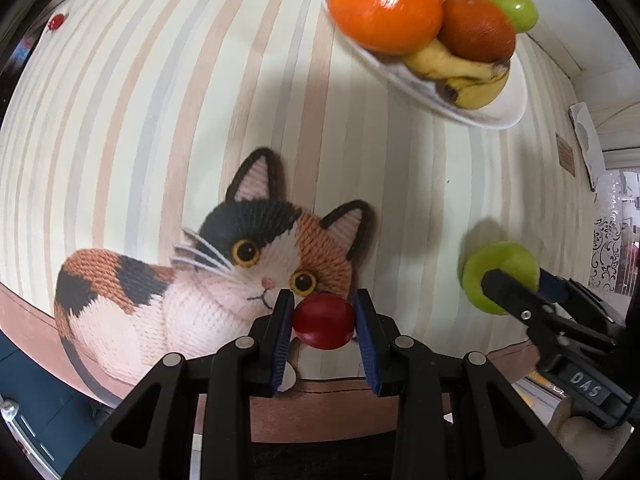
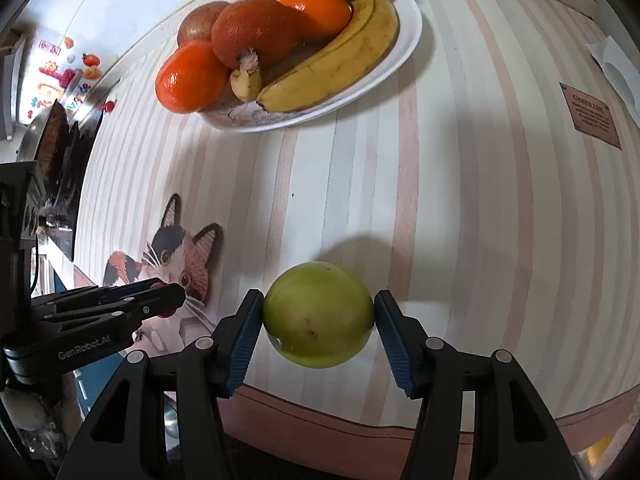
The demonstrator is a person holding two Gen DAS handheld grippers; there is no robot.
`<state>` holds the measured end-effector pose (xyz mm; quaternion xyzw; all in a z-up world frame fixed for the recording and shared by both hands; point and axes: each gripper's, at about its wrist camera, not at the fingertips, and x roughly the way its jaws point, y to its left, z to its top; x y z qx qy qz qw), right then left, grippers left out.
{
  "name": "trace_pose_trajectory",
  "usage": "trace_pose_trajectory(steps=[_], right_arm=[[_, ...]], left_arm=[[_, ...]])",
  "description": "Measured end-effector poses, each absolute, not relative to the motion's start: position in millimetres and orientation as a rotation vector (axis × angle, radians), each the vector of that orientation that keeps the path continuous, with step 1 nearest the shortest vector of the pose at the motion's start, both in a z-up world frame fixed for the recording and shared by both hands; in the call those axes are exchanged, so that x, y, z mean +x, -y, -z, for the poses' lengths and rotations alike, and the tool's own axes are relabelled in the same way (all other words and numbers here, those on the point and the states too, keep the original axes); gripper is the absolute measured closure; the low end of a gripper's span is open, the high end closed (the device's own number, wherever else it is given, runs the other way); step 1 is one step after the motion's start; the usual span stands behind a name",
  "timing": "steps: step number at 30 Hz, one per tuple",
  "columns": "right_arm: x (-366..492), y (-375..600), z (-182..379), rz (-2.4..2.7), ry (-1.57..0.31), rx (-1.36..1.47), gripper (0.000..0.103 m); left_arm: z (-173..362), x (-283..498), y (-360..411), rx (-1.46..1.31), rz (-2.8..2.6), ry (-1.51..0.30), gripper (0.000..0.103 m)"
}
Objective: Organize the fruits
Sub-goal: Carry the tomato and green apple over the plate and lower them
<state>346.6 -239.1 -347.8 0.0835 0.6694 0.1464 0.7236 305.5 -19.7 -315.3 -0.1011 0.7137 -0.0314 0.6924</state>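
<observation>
My left gripper is shut on a small dark red fruit and holds it over the cat picture near the table's front edge. My right gripper is shut on a green apple, held just above the striped cloth; it also shows in the left wrist view at the right. A white plate at the far side holds oranges, a banana, a green apple and brown fruits. The left gripper appears at the left in the right wrist view.
A striped tablecloth with a calico cat picture covers the table. A brown label lies on the cloth at the right. A fridge with magnets stands at the far left. The table's front edge runs just below both grippers.
</observation>
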Motion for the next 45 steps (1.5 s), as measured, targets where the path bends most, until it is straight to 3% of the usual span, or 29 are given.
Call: trace_pose_trajectory(steps=[13,23,32,45], right_arm=[[375,250,299,-0.339,-1.362,0.274,0.043],[460,254,242,-0.34,-1.208,0.346,0.043],[524,232,249,-0.352,-1.191,0.345,0.043],[530,215,279,-0.365,-1.234,0.343,0.043]], left_arm=[[255,330,27,-0.242,0.15,-1.506,0.075],[172,448,33,-0.202,0.232,-1.351,0.075],[201,554,39,-0.168,0.287,-1.483,0.075],[257,579,54,-0.154,0.332,-1.653,0.075]])
